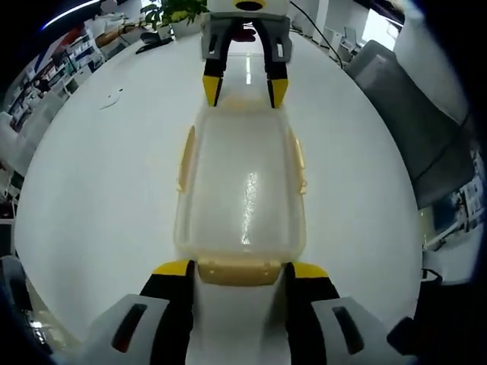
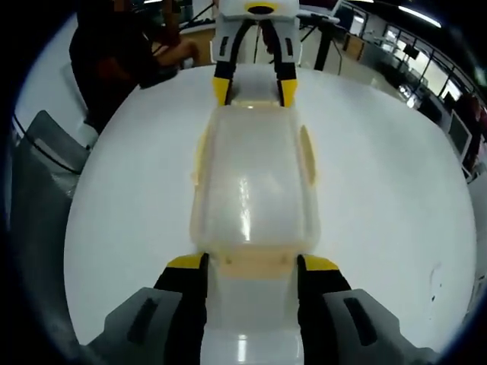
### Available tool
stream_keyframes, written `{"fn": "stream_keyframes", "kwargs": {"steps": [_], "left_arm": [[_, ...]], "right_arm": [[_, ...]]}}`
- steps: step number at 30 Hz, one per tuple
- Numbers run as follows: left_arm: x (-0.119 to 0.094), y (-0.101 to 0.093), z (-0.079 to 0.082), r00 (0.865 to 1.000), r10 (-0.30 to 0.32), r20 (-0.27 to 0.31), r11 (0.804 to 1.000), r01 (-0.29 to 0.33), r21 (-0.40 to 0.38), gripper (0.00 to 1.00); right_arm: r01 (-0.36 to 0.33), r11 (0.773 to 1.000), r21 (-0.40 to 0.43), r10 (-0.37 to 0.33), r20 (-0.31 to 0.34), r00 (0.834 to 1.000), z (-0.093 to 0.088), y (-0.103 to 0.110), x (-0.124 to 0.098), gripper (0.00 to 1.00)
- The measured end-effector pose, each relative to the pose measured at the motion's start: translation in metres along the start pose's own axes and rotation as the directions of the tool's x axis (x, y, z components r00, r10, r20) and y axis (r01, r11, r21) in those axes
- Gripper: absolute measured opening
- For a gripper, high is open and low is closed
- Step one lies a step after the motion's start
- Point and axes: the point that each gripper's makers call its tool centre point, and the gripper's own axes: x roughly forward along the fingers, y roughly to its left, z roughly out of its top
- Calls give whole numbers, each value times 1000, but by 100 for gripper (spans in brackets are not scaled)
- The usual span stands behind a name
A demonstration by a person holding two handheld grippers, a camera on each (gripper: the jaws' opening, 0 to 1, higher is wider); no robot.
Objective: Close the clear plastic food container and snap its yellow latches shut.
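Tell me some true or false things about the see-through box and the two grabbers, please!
1. The clear container sits on a white table. True.
2. The lid is off and lying beside the box. False: the lid rests on top of the container.
3. The left gripper and the right gripper are at opposite ends of the container, facing each other. True.
4. The latches are bright red. False: the end latch and the side latch are pale yellow.
5. The container is full of food. False: nothing can be seen inside it.
6. The left gripper's jaws sit on either side of the end latch. True.
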Motion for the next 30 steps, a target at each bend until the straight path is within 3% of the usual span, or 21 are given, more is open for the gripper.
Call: {"fn": "stream_keyframes", "kwargs": {"steps": [10, 15, 30], "left_arm": [[-1, 3, -2, 1000, 1, 7, 1000, -1, -2, 40], [-1, 4, -2, 1000, -4, 9, 1000, 4, -2, 34], [0, 6, -2, 1000, -3, -1, 1000, 3, 2, 33]], "right_arm": [[-2, 1000, -4, 2, -1, 1000, 1, 1, 0, 44], [-4, 1000, -11, 4, -10, 1000, 0, 0, -2, 40], [-5, 1000, -15, 5, -28, 1000, 0, -1, -2, 37]]}}
